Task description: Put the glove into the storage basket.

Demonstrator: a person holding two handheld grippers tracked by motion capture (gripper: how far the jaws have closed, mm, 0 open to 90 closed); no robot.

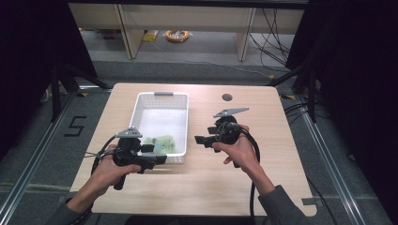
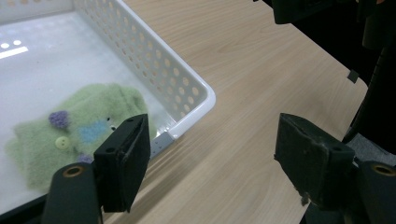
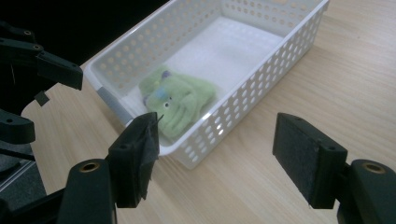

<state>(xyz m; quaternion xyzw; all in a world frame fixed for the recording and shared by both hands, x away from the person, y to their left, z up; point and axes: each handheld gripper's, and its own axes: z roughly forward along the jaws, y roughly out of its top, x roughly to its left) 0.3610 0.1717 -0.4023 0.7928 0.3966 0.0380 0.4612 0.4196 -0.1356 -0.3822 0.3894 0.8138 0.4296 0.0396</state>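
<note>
A wooden surface (image 1: 211, 178) is shown bearing a white perforated basket (image 1: 145, 101) left of centre. A green glove (image 1: 159, 142) is seen lying in the basket's near end. The left tongs (image 1: 162, 159), released and empty, are held at the basket's near rim; the right tongs (image 1: 199, 140), likewise released, are held just right of it.

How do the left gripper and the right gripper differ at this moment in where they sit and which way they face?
The left gripper hangs at the white basket's near corner, by the green glove; the right gripper hangs over bare table, clear of the basket. The left points toward the table's right side; the right points back toward the basket. Shared: both have open jaws with nothing between them, and each is held in a hand.
</note>
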